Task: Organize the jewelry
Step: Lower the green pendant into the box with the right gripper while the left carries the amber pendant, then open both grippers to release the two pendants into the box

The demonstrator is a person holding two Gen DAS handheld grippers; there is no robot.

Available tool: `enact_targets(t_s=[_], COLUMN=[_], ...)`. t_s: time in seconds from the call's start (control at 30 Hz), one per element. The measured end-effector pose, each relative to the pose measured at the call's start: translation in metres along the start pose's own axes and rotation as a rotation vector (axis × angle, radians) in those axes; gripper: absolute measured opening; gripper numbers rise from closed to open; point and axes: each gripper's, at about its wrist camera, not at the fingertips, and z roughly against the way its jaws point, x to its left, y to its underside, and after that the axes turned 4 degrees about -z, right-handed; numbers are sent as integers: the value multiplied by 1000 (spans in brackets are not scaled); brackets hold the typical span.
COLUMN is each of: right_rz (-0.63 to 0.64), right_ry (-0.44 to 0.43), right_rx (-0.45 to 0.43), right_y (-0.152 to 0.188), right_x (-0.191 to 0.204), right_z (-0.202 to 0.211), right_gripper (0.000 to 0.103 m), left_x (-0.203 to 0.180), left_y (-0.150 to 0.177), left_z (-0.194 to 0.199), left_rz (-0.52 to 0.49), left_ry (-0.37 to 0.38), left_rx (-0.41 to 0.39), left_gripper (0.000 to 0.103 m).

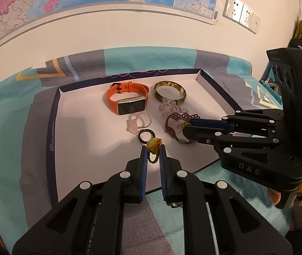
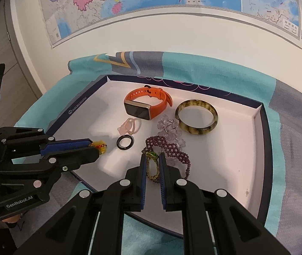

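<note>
Both grippers reach over the shallow white box lid with navy rim point(image 1: 54, 114). At lower centre of the left wrist view, the left gripper point(image 1: 153, 146) pinches a yellow amber charm on a beaded cord point(image 1: 153, 144) between nearly closed fingers. The right gripper point(image 2: 153, 156) likewise clamps a green-and-gold beaded strand point(image 2: 152, 165), beside the purple beaded bracelet point(image 2: 172, 150). An orange smart band point(image 2: 144, 104), striped brown bangle point(image 2: 196, 116) and black ring point(image 2: 125, 142) lie mid-frame in the lid.
</note>
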Motion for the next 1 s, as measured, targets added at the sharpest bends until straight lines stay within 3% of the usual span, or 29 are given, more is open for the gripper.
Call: enact_targets(t_s=[1.0], right_rz=[2], right_ry=[22], right_rx=[19], right_y=[-2], right_x=[1], right_z=[-11], right_gripper=[12], left_x=[2], left_y=[0], left_z=[-20], left_rz=[17], left_ry=[-7], left_rx=[39], left_gripper=[13])
